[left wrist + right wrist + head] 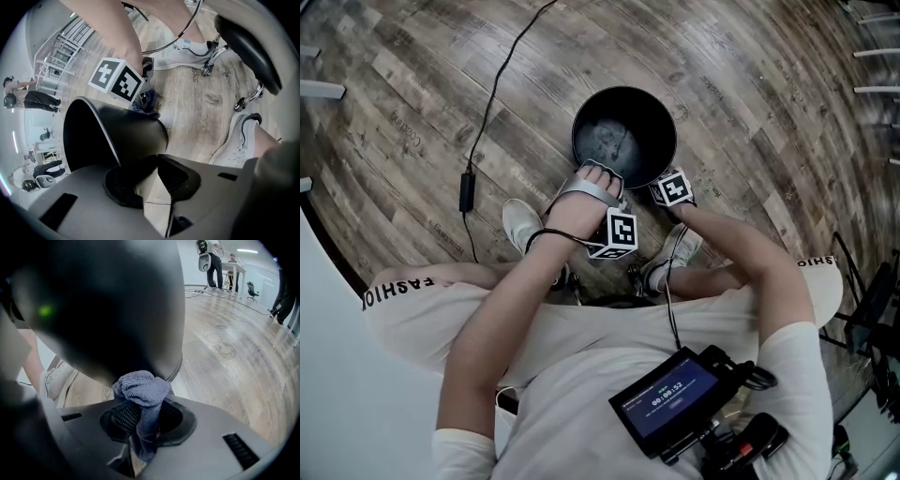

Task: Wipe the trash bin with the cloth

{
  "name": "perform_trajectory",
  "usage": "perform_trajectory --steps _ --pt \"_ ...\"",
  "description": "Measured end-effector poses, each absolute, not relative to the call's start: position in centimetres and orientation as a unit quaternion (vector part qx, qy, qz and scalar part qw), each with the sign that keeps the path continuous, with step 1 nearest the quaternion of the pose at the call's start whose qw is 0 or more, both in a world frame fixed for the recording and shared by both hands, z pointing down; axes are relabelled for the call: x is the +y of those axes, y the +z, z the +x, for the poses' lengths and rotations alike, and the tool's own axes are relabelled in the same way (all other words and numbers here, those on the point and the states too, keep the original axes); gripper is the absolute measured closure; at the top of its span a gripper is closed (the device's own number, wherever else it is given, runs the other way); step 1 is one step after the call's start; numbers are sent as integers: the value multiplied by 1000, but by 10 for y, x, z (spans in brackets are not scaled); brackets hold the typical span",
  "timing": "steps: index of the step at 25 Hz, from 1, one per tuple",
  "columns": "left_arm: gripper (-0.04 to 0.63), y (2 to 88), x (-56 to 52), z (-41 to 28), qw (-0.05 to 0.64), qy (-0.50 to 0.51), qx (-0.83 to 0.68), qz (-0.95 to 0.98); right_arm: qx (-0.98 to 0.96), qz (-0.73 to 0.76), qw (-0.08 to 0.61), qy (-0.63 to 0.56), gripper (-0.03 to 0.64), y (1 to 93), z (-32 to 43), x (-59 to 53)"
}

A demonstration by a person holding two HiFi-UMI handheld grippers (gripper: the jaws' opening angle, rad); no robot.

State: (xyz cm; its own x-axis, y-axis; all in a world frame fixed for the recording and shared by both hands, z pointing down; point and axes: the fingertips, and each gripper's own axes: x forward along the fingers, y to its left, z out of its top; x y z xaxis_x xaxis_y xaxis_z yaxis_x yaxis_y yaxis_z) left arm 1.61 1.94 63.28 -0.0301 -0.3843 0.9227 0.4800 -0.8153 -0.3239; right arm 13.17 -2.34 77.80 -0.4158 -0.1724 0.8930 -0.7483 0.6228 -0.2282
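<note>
A round black trash bin (623, 136) stands on the wooden floor in front of the person's feet. My left gripper (598, 176) is at the bin's near rim, and in the left gripper view its jaws (140, 165) are shut on the thin rim of the bin (112, 131). My right gripper (661, 193) is low against the bin's near right side. It is shut on a bunched blue-grey cloth (141, 391), which presses against the outer wall of the bin (103, 305). From the left gripper view I see the right gripper's marker cube (116, 79) and a bit of the cloth (146, 101).
White shoes (520, 223) (677, 247) rest just behind the bin. A black cable (487, 103) with an inline box runs across the floor at left. A wheeled stool (248, 44) stands close by. People (213, 258) and furniture are far off.
</note>
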Motion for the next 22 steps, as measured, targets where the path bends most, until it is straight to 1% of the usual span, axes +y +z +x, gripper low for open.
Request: perform_trajectory --steps 4,9,14,20,22 --pt "495 637 20 17 300 -716 -38 -629 -773 309 447 327 541 796 132 -22" --pt "495 624 23 20 300 -714 -36 -631 -769 305 455 329 541 780 134 -21" --pt "492 637 21 17 302 -713 -30 -631 -763 309 470 318 541 787 133 -19" --pt "483 636 21 17 300 -701 -30 -647 -771 314 448 326 541 750 133 -17" --pt "457 635 22 16 290 -701 -30 -651 -776 312 437 330 541 736 131 -18"
